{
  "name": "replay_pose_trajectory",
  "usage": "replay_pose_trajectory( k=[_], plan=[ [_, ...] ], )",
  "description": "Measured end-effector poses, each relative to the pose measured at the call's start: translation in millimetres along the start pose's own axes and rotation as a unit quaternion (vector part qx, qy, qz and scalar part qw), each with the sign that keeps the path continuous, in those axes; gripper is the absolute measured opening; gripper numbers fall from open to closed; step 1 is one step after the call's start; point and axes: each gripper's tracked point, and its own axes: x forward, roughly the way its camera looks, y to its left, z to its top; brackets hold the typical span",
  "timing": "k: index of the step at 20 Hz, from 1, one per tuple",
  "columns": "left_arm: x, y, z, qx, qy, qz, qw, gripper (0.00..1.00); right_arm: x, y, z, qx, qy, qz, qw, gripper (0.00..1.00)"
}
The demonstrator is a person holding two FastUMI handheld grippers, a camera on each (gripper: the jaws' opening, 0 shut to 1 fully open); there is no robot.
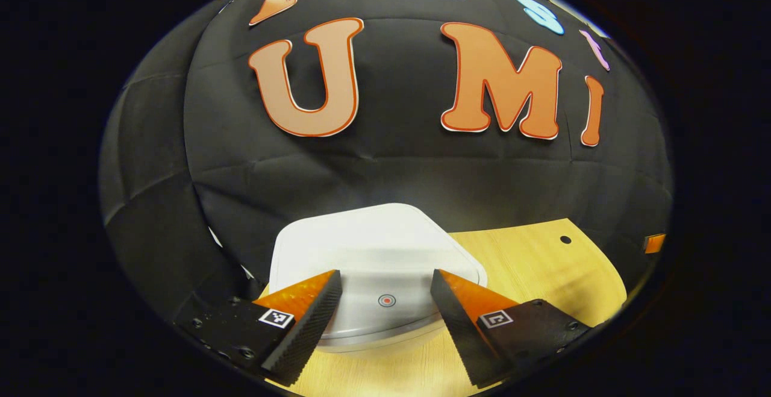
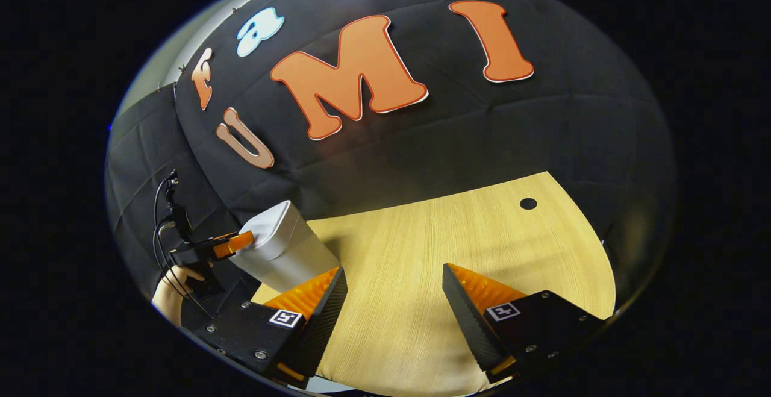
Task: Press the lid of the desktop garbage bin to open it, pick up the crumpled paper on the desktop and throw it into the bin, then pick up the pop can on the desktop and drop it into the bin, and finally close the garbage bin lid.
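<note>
The white garbage bin (image 2: 283, 252) stands at the table's far left edge, and its lid (image 1: 373, 246) lies flat on it. A small round mark (image 1: 387, 300) sits near the lid's front edge. My left gripper (image 1: 385, 276) hangs just over that front edge, open, with a finger on either side of the mark and nothing held. In the right gripper view the left gripper (image 2: 232, 244) sits level with the top of the bin, held by a hand (image 2: 174, 282). My right gripper (image 2: 394, 269) is open over bare wood to the right of the bin.
The light wooden table (image 2: 433, 246) has a rounded far edge and a small black hole (image 2: 528, 203) near its back right. Black cloth walls stand close behind the bin. Cables (image 2: 162, 216) hang by the hand on the left.
</note>
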Motion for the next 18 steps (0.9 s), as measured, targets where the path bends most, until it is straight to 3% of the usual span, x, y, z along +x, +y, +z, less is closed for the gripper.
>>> replay_pose_trajectory(
  k=[7, 12, 18],
  plan=[
    [-2, -1, 6, -0.027, -0.001, 0.009, 1.0, 0.95, -2, -5, 15, 0.004, -0.017, -0.009, 1.0, 0.95],
    [-34, -20, 48, -0.082, -0.041, -0.03, 0.995, 0.94, -4, 2, 24, -0.01, -0.027, -0.013, 0.999, 0.95],
    [-77, -74, 107, -0.1, -0.111, -0.101, 0.984, 0.94, -6, 18, 34, -0.026, -0.041, -0.008, 0.999, 0.95]
  ],
)
